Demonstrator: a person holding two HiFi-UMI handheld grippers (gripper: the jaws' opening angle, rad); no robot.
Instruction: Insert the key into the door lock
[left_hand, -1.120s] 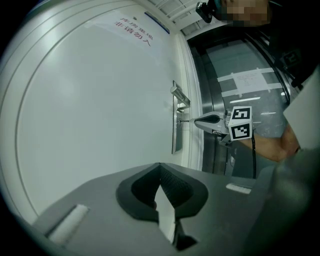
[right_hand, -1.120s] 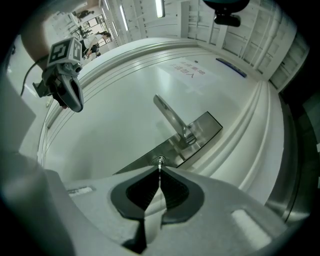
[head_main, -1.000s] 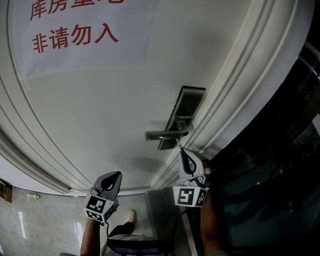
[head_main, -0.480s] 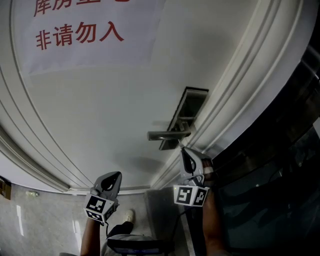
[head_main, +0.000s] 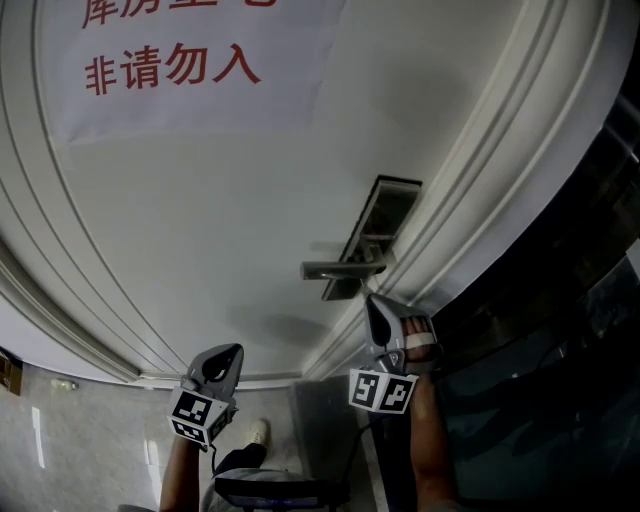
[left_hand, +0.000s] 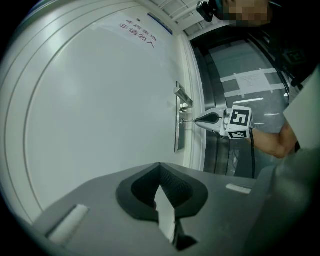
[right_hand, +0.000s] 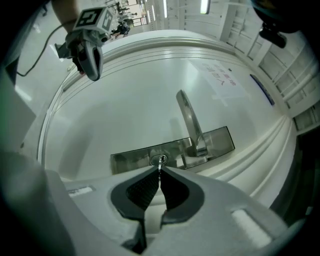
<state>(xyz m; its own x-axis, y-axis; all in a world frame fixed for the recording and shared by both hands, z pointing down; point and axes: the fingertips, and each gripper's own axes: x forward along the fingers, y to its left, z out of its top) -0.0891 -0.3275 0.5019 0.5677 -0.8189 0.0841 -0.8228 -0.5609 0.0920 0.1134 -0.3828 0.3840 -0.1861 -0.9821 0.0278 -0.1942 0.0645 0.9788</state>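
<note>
Right tongs rolled, twisting key in lock.

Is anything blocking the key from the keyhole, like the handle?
Nothing visible does. The key, clamped in the right gripper, has its tip at the keyhole. The lever handle sits further along the lock plate, off to the side.
</note>
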